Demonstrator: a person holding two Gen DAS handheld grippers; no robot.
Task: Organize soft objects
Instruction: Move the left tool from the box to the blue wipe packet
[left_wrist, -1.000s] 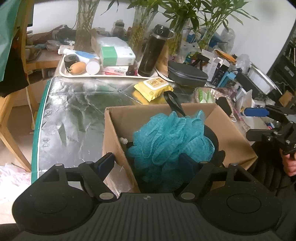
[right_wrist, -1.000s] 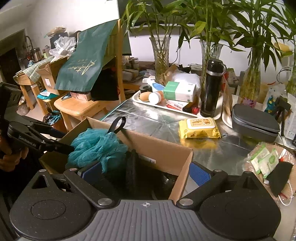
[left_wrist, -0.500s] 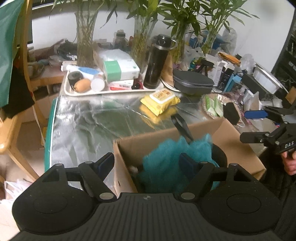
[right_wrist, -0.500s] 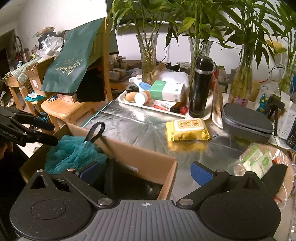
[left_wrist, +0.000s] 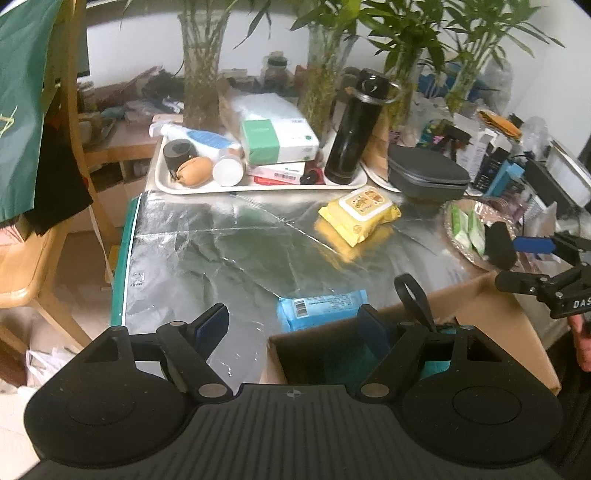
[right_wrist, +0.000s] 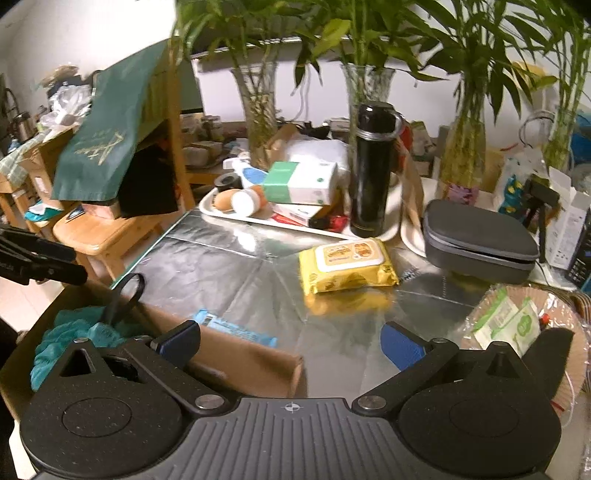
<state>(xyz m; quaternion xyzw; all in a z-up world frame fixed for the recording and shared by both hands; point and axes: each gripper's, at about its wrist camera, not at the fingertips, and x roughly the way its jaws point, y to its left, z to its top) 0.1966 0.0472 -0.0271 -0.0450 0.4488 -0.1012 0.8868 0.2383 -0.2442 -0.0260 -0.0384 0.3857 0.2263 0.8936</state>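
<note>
1. Teal mesh of the bath sponge (right_wrist: 70, 332) fills far less of the left wrist view than a second ago: then it bulged between the left gripper's fingers, now only a sliver shows low in the cardboard box (left_wrist: 491, 306), behind the right-hand finger. It lies inside the box, beside a black strap loop (left_wrist: 412, 295).
2. A blue wipes packet (left_wrist: 321, 306), hidden a second ago, now shows on the table just beyond the box's far wall.
3. Both views have pulled back from the box, showing more of the foil-covered table (left_wrist: 207, 251).
4. Left gripper (left_wrist: 291, 325): jaws wide apart with nothing clamped, as before. Right gripper (right_wrist: 291, 338): jaws wide too, empty.
5. Counts: one box, one sponge, one yellow wipes pack (right_wrist: 347, 264), one blue packet, one black flask (right_wrist: 371, 173), one grey case (right_wrist: 480, 240), one white tray (left_wrist: 258, 184), three glass vases of bamboo in the right wrist view.
6. Materials: crinkled silver foil, matte brown cardboard, netted puffy sponge, glossy plastic wrappers, a smooth cylindrical flask, a rounded hard-shell case.
</note>
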